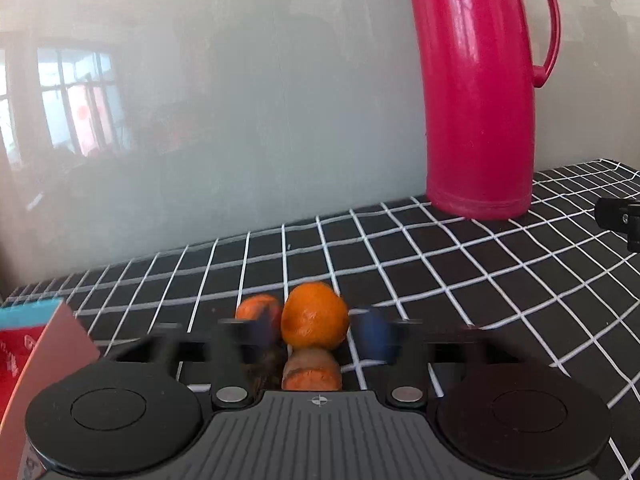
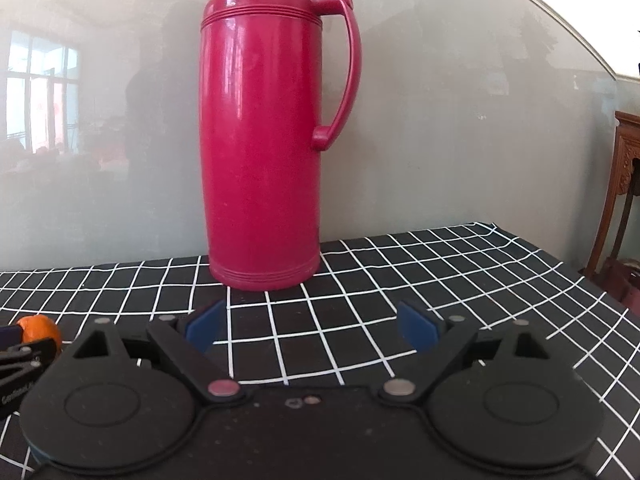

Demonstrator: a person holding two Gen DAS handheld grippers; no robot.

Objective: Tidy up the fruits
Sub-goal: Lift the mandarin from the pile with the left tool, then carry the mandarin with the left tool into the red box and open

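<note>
Three orange tangerines lie close together on the black checked cloth (image 1: 440, 280) in the left wrist view. The top tangerine (image 1: 314, 316) sits between the blurred blue pads (image 1: 376, 334) of my left gripper (image 1: 318, 330), which stands open with a thin gap on each side. A second tangerine (image 1: 256, 308) shows behind the left pad, and a third (image 1: 312, 374) lies nearer the camera. In the right wrist view my right gripper (image 2: 310, 326) stands open over bare cloth, with nothing between its fingers. One tangerine (image 2: 38, 330) shows at that view's left edge.
A tall red thermos (image 2: 264, 140) with a handle stands at the back against a pale glossy wall, also seen as the thermos (image 1: 480, 100) at upper right. A red and teal box (image 1: 36, 344) sits at the left. Carved wooden furniture (image 2: 624, 184) stands beyond the table's right edge.
</note>
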